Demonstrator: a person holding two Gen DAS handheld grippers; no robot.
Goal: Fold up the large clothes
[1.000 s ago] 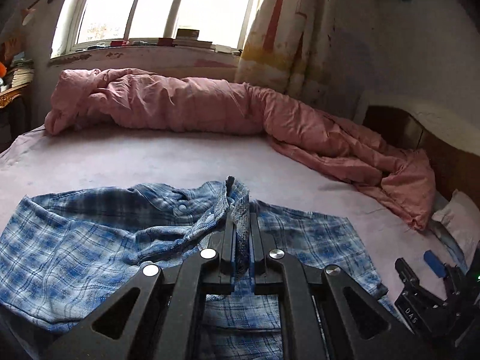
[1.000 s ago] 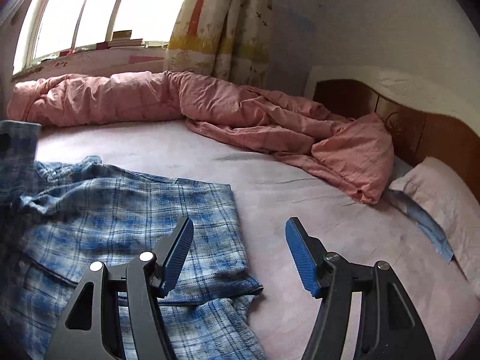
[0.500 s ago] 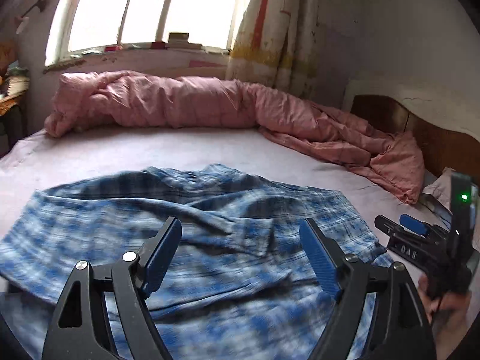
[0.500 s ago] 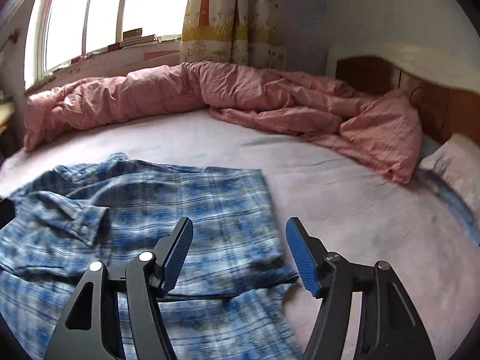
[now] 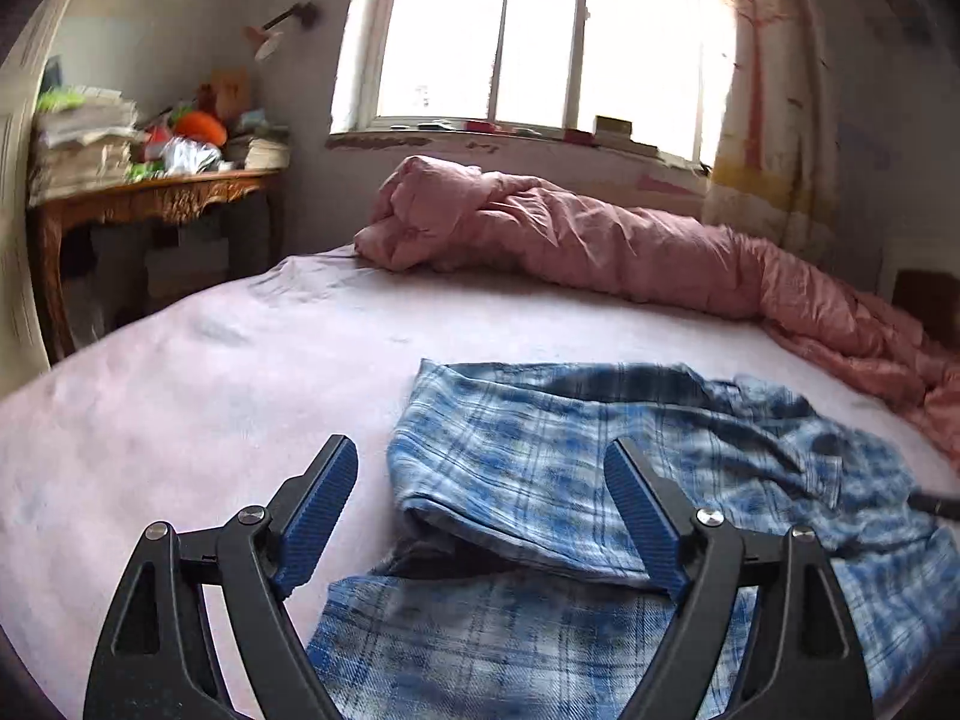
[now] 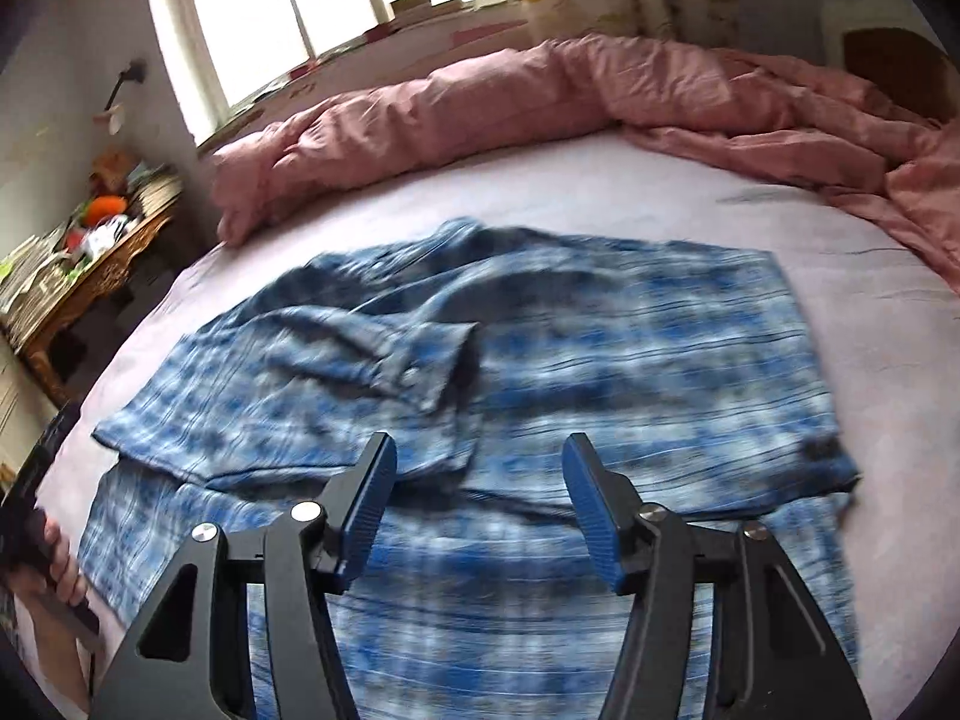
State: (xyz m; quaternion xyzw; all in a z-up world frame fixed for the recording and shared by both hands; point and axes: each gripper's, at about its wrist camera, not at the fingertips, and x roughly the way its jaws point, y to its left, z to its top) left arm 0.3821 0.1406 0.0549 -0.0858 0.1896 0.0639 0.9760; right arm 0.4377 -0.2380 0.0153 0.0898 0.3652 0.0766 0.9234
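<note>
The blue plaid shirt (image 6: 540, 372) lies spread on the pink bed sheet (image 5: 228, 372), nearer the foot than the rolled pink duvet (image 5: 600, 240) along the window side, with one part already folded over the rest so that a doubled edge runs across its near side. On the left, the left gripper (image 5: 480, 516) hovers over the shirt's left edge with its jaws released and wide; they have just been opening, and no cloth sits pinched between the blue pads, though the folded corner shows in the gap below them. The step in hand looks like a fresh grasp on this left side for the next fold. To do it well, the left gripper probably needs to come down on the doubled corner and take both layers together, since catching only the top one would likely pull the fold apart. In the middle, a cuffed sleeve (image 6: 420, 354) lies loosely across the body; it is best kept flat inside the fold. On the right, the right gripper (image 6: 480, 510) hangs above the shirt's near middle, its jaws apart and having just been closing a little, gripping nothing. It should match the left at the same edge so the cloth lifts evenly without twisting.
</note>
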